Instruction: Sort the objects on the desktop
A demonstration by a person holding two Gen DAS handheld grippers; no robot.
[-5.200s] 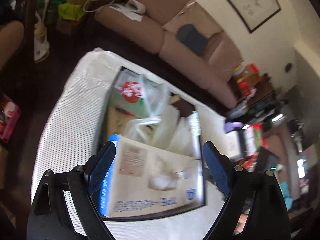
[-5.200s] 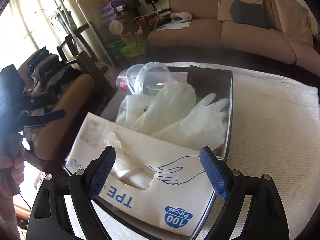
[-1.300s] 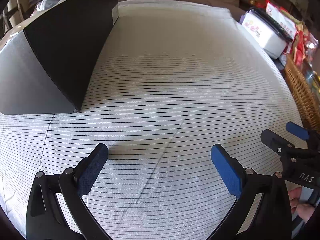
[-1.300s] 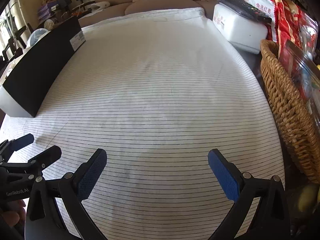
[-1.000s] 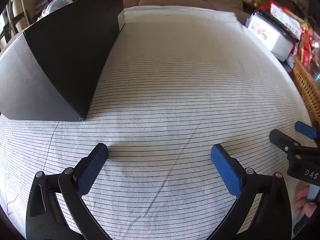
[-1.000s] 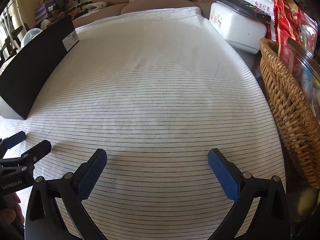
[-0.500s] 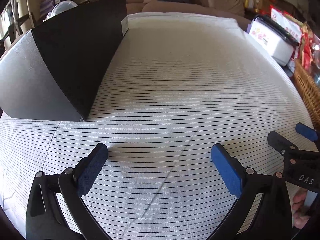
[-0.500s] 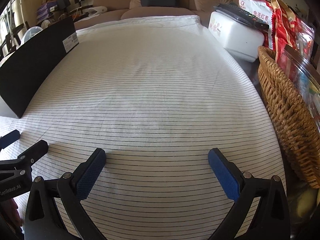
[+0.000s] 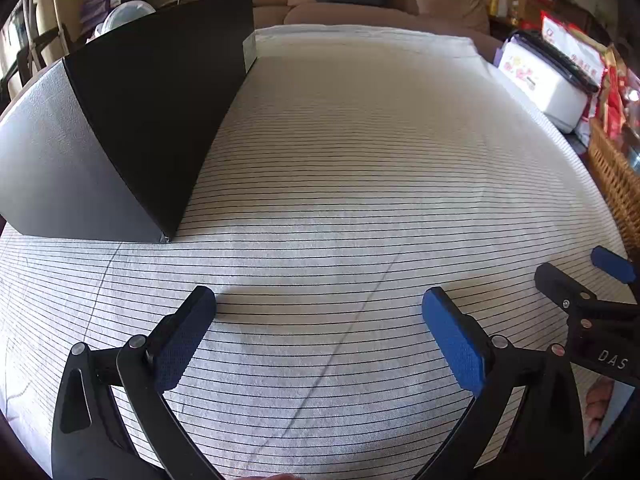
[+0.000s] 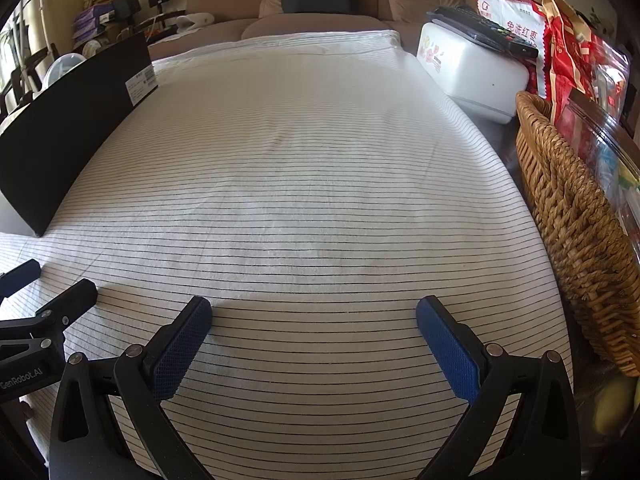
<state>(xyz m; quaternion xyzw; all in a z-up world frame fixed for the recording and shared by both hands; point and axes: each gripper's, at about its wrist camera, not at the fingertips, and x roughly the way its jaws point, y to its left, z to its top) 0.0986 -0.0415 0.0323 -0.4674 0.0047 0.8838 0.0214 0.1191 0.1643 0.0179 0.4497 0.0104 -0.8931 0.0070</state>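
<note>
Both of my grippers, left gripper (image 9: 319,305) and right gripper (image 10: 313,314), hover spread wide and empty over the striped cloth (image 10: 304,184) | black box (image 9: 132,128) stands left of the cloth; its contents hidden behind the wall | judged: finished, or lift over the rim; wicker basket (image 10: 576,236) cut off right.

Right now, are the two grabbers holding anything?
Left gripper: open, holding nothing.
Right gripper: open, holding nothing.
</note>
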